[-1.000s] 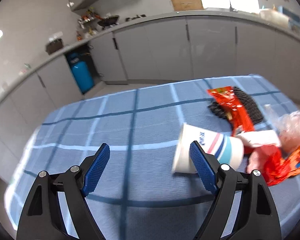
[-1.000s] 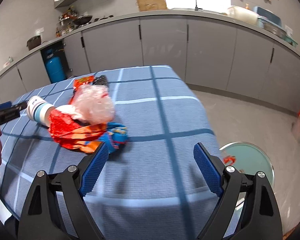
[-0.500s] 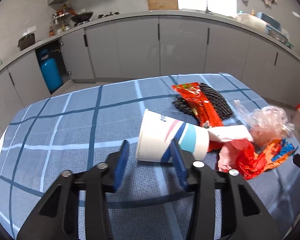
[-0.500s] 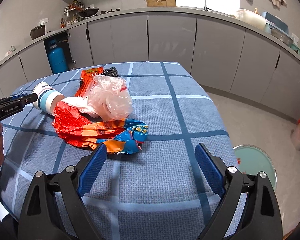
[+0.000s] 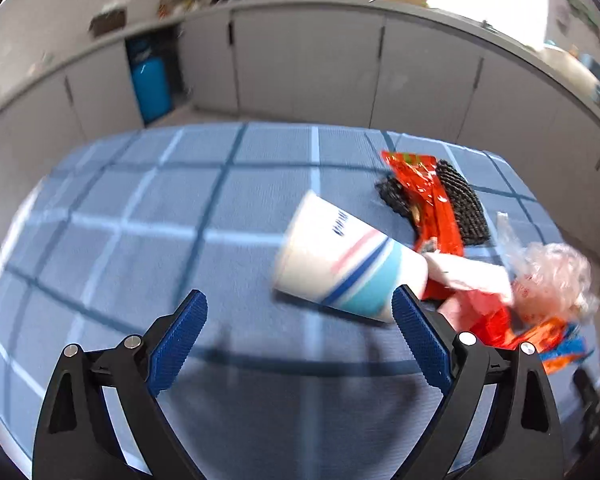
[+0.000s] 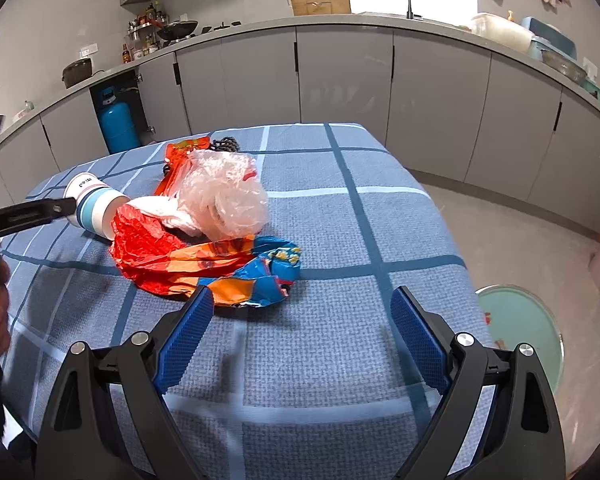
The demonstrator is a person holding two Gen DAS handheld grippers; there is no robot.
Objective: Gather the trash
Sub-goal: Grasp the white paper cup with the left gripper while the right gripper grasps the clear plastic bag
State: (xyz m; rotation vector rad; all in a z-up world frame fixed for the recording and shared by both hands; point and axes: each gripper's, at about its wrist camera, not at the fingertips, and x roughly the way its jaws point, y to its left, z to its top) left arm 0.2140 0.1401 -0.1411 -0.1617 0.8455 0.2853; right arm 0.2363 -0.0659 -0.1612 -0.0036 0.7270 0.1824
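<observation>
Half a sec ago the left claw [image 5: 299, 320] was squeezed in close by the paper cup's [image 5: 340, 264] open end; now its jaws are opening wide again and the cup is not held. One blue pad sits just beside the cup's bottom end, maybe touching, can't tell, and the pic is blurry. So the grab didn't take, I think, and it needs another go.

The cup lies on its side on the worktop [image 5: 140, 208], which has a blue check cloth, w/ its bottom poking into the trash pile. The pile sits toward the worktop's right edge as the left view shows it: a long red wrapper [image 5: 432, 200] on top of a black bumpy thing [image 5: 464, 204], a puffy clear plastic bag [image 6: 224, 196], a crumpled red wrapper [image 6: 148, 240] and an orange-and-blue wrapper [image 6: 260, 272].

The right claw [image 6: 302, 330] is spread wide & has nothing in it. It hangs over the cloth at the near side of the pile, w/ the orange-and-blue wrapper right by its left pad. A round green bin [image 6: 520, 332] waits on the floor past the worktop's right edge. All the trash is on the worktop, so the job has hardly begun.
</observation>
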